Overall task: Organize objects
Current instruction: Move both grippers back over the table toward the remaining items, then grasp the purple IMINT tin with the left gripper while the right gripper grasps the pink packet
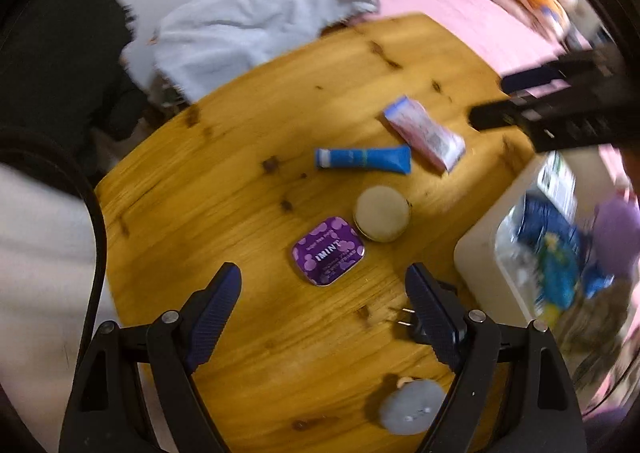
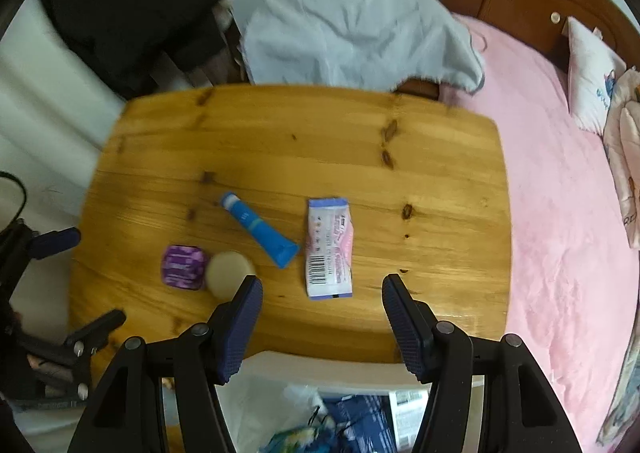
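Note:
On the wooden table (image 1: 224, 189) lie a purple mint tin (image 1: 328, 251), a round cream tin (image 1: 382, 213), a blue tube (image 1: 362, 158) and a pink and white sachet (image 1: 424, 133). My left gripper (image 1: 324, 285) is open and empty, just short of the purple tin. My right gripper (image 2: 322, 293) is open and empty, near the sachet (image 2: 329, 247) at the table's (image 2: 280, 141) front edge. The blue tube (image 2: 260, 229), cream tin (image 2: 230, 273) and purple tin (image 2: 184, 267) lie left of it. The right gripper also shows in the left wrist view (image 1: 532, 105).
A white bin (image 1: 480, 253) with bags and wrappers stands beside the table; it also shows in the right wrist view (image 2: 304, 371). A black plug (image 1: 412, 323) and a grey round object (image 1: 412, 407) lie near my left gripper. A pink bed (image 2: 560, 213) and a grey-draped chair (image 2: 356, 37) border the table.

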A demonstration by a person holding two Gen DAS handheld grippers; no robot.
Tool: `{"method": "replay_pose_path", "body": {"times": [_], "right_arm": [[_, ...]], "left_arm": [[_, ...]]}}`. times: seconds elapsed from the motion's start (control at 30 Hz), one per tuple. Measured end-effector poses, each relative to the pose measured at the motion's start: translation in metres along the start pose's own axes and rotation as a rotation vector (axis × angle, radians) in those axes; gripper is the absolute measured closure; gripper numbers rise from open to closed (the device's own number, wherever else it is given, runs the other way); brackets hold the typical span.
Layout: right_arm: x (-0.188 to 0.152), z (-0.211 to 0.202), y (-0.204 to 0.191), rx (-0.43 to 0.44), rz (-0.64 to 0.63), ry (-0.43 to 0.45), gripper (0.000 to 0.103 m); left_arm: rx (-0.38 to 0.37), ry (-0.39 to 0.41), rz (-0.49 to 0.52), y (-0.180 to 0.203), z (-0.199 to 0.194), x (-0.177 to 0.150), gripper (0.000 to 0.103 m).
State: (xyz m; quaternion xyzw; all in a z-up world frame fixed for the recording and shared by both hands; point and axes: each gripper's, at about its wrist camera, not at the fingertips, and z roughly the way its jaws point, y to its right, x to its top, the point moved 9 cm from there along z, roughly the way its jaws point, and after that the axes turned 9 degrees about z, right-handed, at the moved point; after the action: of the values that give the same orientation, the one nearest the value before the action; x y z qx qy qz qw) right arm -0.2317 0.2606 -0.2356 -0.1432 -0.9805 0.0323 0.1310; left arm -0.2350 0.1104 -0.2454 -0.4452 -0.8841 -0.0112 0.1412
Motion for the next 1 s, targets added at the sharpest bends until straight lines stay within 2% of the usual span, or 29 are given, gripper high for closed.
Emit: {"method": "replay_pose_path", "body": {"times": [0.17, 0.37, 0.7, 0.9, 1.0], "right_arm": [[-0.003, 0.042, 0.001, 0.004, 0.010, -0.090, 0.040], [-0.009, 0.074, -0.001, -0.007, 0.000, -0.162, 0.040], [-0.016, 0.107, 0.001, -0.025, 0.033, -0.247, 0.040], [-0.019, 0.113, -0.001, -0.038, 0.020, -0.250, 0.041], [-0.018, 0.114, -0.002, -0.053, 0.015, -0.242, 0.047]], "left_arm": [[-0.008, -0.052, 0.126, 0.007, 0.036, -0.003, 0.017], [-0.042, -0.074, 0.212, 0.009, 0.063, -0.002, 0.017], [-0.087, -0.108, 0.272, 0.013, 0.085, -0.003, 0.017], [-0.105, -0.104, 0.294, 0.016, 0.092, -0.003, 0.018], [-0.112, -0.101, 0.288, 0.016, 0.094, 0.000, 0.019]]}}
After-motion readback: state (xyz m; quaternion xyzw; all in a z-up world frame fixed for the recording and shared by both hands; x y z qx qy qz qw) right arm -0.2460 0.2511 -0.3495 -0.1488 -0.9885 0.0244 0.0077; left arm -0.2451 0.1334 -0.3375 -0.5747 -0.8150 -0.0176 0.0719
